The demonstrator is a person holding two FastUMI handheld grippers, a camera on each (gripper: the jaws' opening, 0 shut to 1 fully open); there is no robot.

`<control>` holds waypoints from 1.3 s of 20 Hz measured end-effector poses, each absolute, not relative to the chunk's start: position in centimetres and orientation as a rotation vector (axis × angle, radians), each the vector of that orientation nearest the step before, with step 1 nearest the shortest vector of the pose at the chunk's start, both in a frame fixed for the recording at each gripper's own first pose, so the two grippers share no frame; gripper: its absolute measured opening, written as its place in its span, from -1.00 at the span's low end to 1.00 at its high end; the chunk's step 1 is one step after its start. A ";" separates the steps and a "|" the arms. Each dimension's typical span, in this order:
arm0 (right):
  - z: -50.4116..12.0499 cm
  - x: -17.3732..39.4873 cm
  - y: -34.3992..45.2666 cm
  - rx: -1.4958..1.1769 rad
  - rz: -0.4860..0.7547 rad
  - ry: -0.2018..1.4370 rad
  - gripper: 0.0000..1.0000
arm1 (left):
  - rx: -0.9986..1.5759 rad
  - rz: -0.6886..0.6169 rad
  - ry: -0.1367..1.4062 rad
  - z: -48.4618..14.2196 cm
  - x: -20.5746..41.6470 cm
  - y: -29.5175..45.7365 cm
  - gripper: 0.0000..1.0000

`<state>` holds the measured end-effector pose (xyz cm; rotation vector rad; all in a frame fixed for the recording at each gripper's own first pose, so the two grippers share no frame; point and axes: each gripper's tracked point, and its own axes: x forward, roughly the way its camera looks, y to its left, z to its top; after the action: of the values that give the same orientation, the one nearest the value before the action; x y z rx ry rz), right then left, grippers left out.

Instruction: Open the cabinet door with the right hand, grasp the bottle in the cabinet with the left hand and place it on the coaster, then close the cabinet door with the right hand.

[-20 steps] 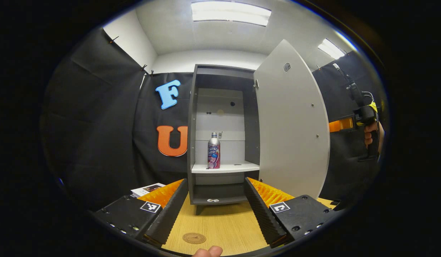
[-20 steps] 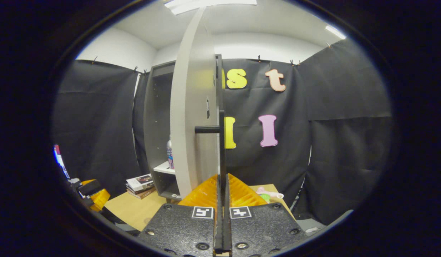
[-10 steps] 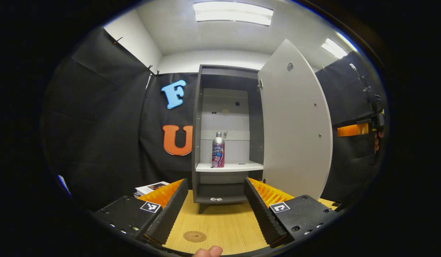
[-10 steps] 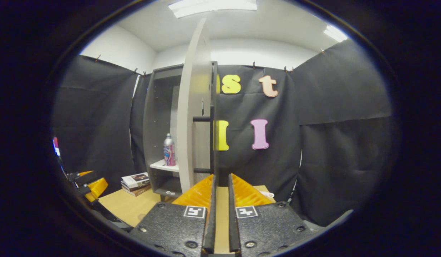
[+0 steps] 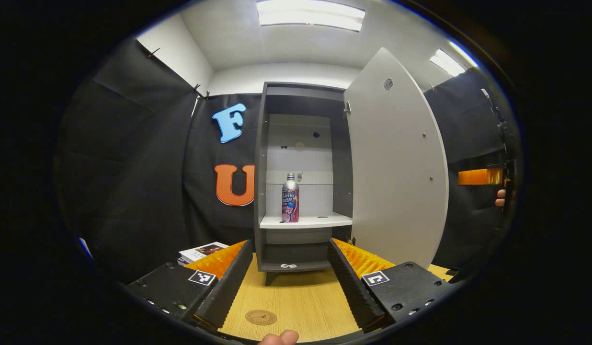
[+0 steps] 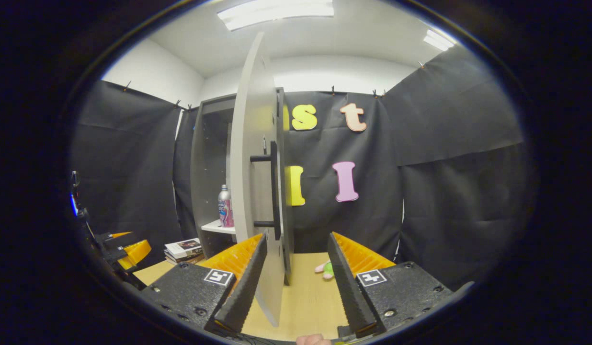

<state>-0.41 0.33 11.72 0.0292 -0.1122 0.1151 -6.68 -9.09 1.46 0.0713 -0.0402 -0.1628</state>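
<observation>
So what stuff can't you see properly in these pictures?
- Bottle: its label is too small to read in the left gripper view; in the right gripper view the open cabinet door crowds it.
- Pink and green toy: right gripper view, partly hidden behind the right gripper finger.
- Books: left gripper view, mostly covered by the left gripper finger.
- Coaster: its printed mark is too small to tell.
</observation>
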 end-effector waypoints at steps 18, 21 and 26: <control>11.9 1.1 -0.8 -0.011 0.034 -0.072 0.60 | 0.016 -0.186 -0.023 5.5 24.2 -12.8 0.89; 12.1 1.6 -1.1 -0.012 0.011 -0.073 0.65 | 0.035 -0.143 0.012 3.6 27.6 -12.3 0.89; 11.9 2.2 -1.4 -0.009 -0.033 -0.054 0.63 | 0.059 -0.138 0.006 3.0 31.2 -12.3 0.90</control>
<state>2.16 -1.44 11.94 -0.0089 -0.0545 -0.0326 31.16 -12.28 2.98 0.0586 0.0058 -0.1381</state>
